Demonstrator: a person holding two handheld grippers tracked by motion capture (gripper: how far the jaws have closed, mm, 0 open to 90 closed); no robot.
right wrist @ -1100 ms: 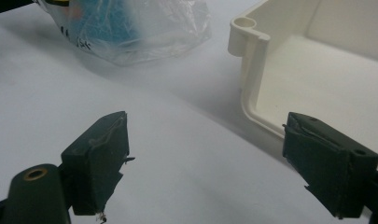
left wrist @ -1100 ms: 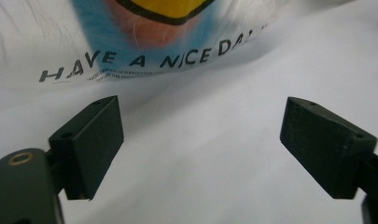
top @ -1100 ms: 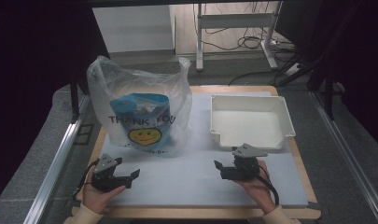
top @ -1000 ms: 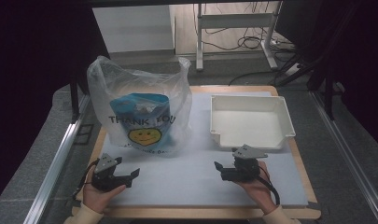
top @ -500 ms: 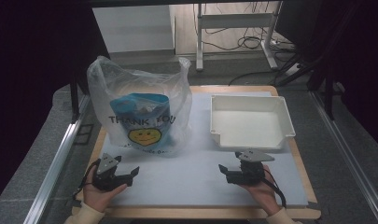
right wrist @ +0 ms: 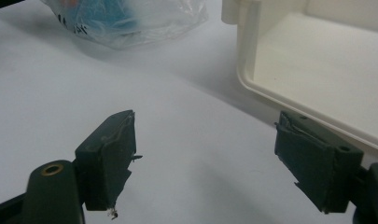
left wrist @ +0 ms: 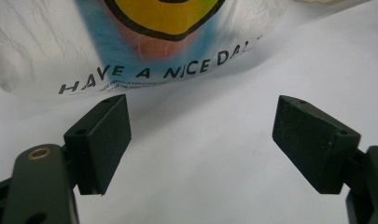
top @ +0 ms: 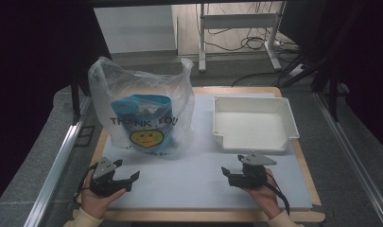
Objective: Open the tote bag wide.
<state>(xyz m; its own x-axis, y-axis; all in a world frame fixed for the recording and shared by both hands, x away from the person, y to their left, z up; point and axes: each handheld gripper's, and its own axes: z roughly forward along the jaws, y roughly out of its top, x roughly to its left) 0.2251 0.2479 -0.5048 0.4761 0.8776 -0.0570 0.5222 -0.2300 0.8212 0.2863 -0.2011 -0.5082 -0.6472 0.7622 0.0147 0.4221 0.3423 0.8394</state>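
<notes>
We hold the left gripper (top: 114, 177) low over the near left part of the tabletop (top: 189, 189), its jaws spread wide with nothing between them. In the left gripper view the two black jaws stand well apart over the bare white surface, and just beyond them lies the lower edge of the plastic bag (left wrist: 144, 51), printed with "HAVE A NICE DAY" under a yellow smiley face.

From the high view, the plastic bag (top: 142, 111) stands at the far left of the tabletop, thin and see-through, with "THANK YOU" printed across it and something blue inside. Its handles stick up at the top. The bag is near the left gripper but not touching it.

Our right gripper (top: 241, 176) sits over the near right part of the tabletop, its jaws also wide apart and holding nothing. In the right gripper view the white tray (right wrist: 317, 70) is close to the right jaw, with its rim just beyond it, and the bag shows farther off at the upper left. In the high view the white tray (top: 288, 118) lies at the far right, beside the bag but apart from it, and its inside is bare.
</notes>
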